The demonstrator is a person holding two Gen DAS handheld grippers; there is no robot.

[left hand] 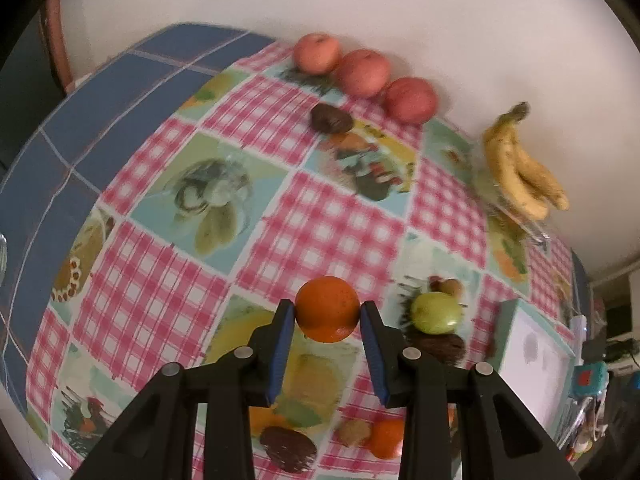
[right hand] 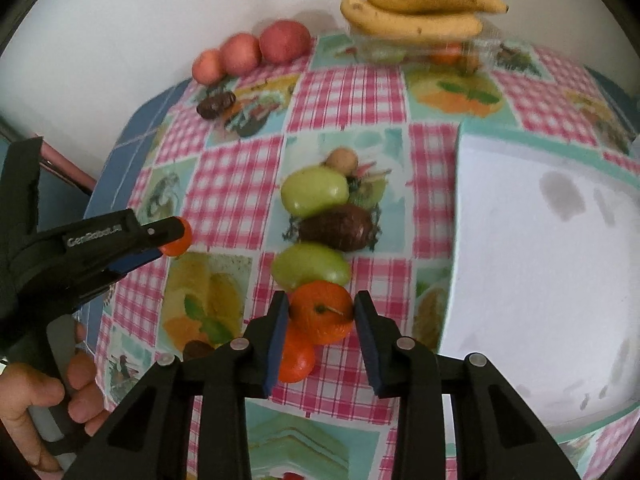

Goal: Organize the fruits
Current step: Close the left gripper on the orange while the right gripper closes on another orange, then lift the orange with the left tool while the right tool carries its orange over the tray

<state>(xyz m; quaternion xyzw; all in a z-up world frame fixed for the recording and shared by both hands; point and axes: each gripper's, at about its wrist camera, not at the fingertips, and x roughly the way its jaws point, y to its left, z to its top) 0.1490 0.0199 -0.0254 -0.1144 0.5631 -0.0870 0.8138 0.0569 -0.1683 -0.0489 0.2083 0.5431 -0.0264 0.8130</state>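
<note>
left gripper (left hand: 327, 312) clenched on a round orange tangerine (left hand: 327, 309) pinched between its blue-padded fingertips above the pink checked tablecloth (left hand: 320, 232), right gripper (right hand: 321, 309) jaws touching both sides of a second stemmed orange tangerine (right hand: 321, 312), whether resting on the cloth unclear, at the near end of a row beside a green plum-shaped fruit (right hand: 310, 265)

Glossy printed tablecloth (left hand: 320, 232); matt black plastic left tool (left hand: 327, 312) with blue pads.

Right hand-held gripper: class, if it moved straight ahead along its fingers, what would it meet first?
The right hand-held gripper, closed on an orange, would probably push it into the nearer green fruit; depth is uncertain.
</note>
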